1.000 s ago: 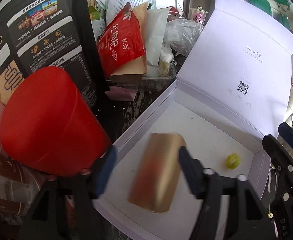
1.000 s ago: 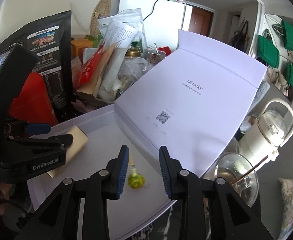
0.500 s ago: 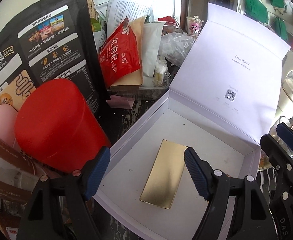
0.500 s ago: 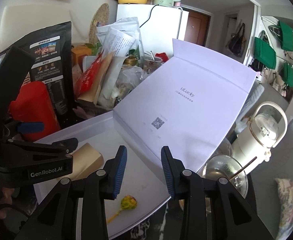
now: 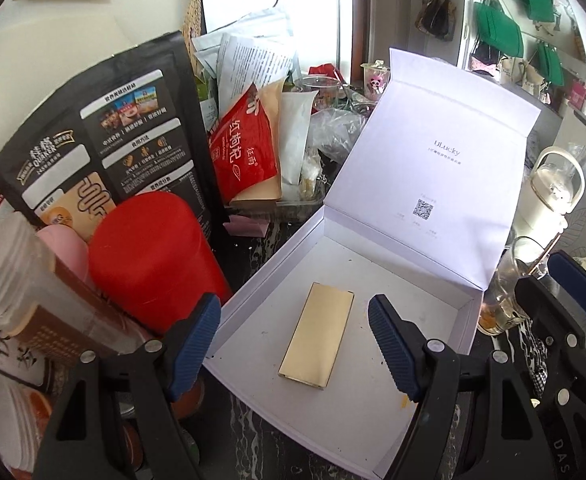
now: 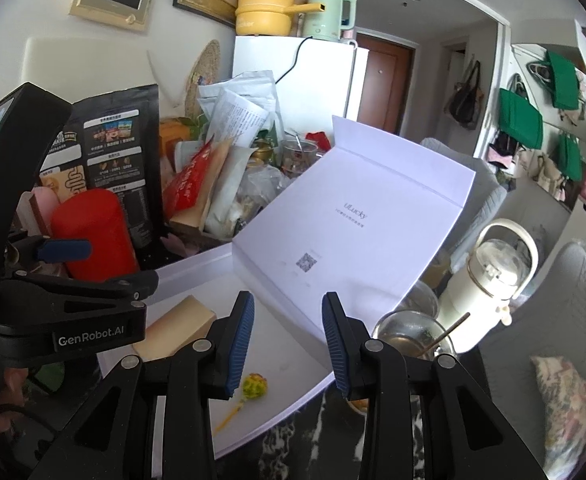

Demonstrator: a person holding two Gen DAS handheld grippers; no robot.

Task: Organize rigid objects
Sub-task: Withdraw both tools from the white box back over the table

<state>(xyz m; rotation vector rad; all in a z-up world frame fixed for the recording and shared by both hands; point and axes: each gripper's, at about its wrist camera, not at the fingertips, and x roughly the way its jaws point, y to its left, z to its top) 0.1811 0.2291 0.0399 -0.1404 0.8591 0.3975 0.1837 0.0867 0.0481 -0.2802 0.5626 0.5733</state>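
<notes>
Both grippers hang empty above the white box [image 5: 277, 276]: the left gripper [image 5: 293, 336] has its jaws spread wide, the right gripper [image 6: 287, 344] keeps a narrower gap and grasps nothing. Inside the box, lid [image 5: 441, 184] standing raised, a gold rectangular case [image 5: 317, 334] lies flat, and a small yellow-green lollipop [image 6: 253, 387] rests near the front rim.

Dark marbled tabletop [image 5: 249, 246] bears white box [image 5: 253, 280], red canister [image 5: 153, 248]
</notes>
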